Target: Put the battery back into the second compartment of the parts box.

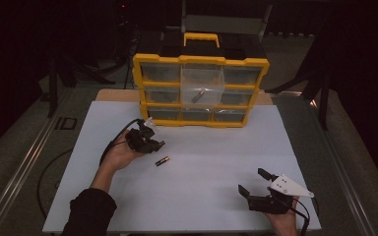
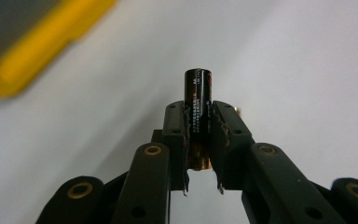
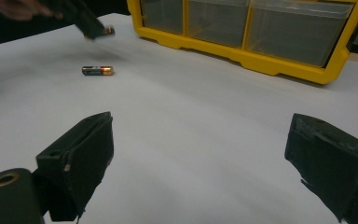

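Holding one screw: organizer's (image 1: pixel 200 64) middle drawer (image 1: pixel 203 91).

We see matte black two-jaw grippers with brass-ringed pivot holes: left gripper (image 1: pixel 152 143) trailing a black cable, right gripper (image 1: pixel 254 181) topped by a grey triangular plate, dark sleeve (image 1: pixel 91 210) on left forearm.

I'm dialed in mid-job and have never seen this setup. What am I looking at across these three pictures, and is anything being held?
A person works at a white table with a hand-held two-jaw gripper in each hand. The high view looks down from above; the other two pictures come from cameras riding on each gripper. The left gripper is shut on a battery. The right gripper is open with nothing between its jaws. A second battery lies loose on the table, in front of a yellow drawer organizer.
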